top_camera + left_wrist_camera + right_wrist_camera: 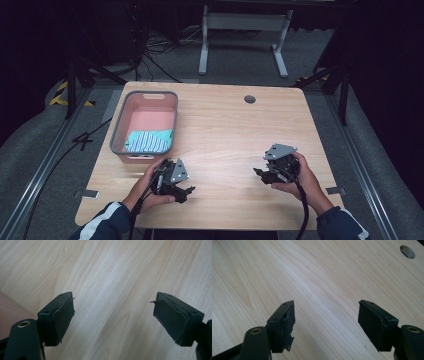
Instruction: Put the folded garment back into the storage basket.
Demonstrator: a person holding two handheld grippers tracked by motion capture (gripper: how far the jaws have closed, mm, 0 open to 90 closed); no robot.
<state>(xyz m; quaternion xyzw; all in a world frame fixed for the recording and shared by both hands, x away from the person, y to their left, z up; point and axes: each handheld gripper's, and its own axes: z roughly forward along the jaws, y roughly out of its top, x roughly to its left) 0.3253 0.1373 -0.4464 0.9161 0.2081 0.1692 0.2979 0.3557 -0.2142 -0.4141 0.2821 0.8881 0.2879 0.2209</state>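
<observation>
Resting low over the bare table (225, 130), the left gripper (189, 190) and right gripper (258, 172) gape empty, likely idle between moves. Farther back, the striped cloth (148, 141) lies inside the grey-rimmed basket (116, 131), seemingly already stowed.

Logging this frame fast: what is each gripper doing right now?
Left gripper: jaws open, nothing between them, bare table beyond.
Right gripper: jaws open, holding nothing.

We see a pale wood-grain table (225, 130), a grey-rimmed pink bin (118, 131) holding teal-and-white striped cloth (148, 140), and black grippers.
</observation>
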